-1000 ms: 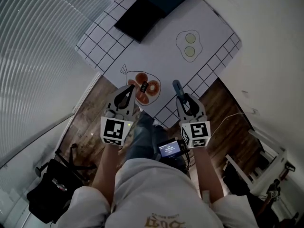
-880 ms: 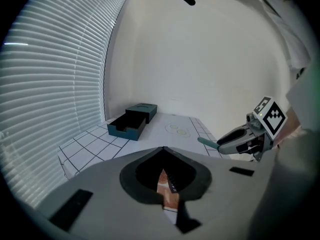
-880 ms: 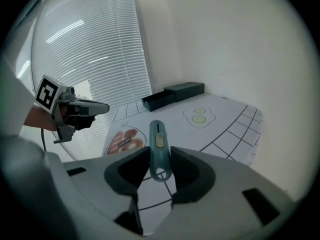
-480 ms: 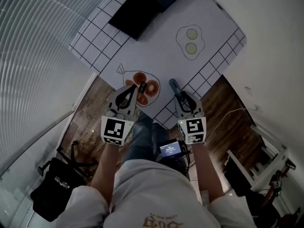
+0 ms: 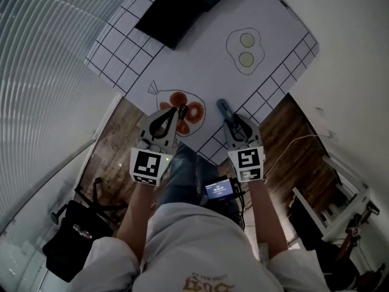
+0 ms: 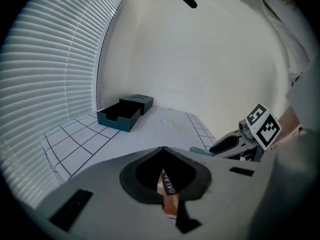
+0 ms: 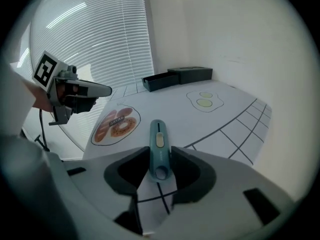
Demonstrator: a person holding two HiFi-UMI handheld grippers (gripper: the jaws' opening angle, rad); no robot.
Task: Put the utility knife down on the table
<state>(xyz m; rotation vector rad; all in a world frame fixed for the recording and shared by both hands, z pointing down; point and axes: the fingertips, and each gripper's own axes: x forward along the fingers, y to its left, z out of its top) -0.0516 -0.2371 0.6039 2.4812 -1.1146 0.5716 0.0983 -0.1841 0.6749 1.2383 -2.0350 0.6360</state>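
Head view only: both grippers from above, side by side at the near edge of the table (image 5: pixel 200 66); bare forearms and a pale shirt below them; wood floor (image 5: pixel 115 145) under the table edge; small lit screen (image 5: pixel 219 189) at the waist between the arms.

Left gripper view only: sideways lettering on the bread drawing (image 6: pixel 167 194), glimpsed through a thin slit low between the jaws; right gripper (image 6: pixel 212 148) seen from the side with a teal tip poking out in front.

Right gripper view only: top face of the utility knife (image 7: pixel 158 144), teal, with a pale oval slider and a round hole at its near end; grid lines of the table visible in the gap beneath it.

Left gripper (image 5: pixel 180 110) fingers: pressed together, tips meeting in a point, gripping nothing; poised over the bread drawing.

Right gripper fingers: pinching the rear end of the utility knife from both sides, most of the body sticking out ahead.

Utility knife position: held in the right gripper, pointing away from the person over the near table edge, just right of the bread drawing; contact with the table not discernible.

Writing: dark label on the bread drawing, letters like "BREA", last part unclear; screen text too small to read; black-and-white square pattern on each marker cube (image 5: pixel 149 165).

Table surface: white with a black grid border; fried-egg drawing (image 5: pixel 246 48) past the knife; dark tray (image 5: pixel 173 14) at the far end, near the blinds (image 5: pixel 48 72).
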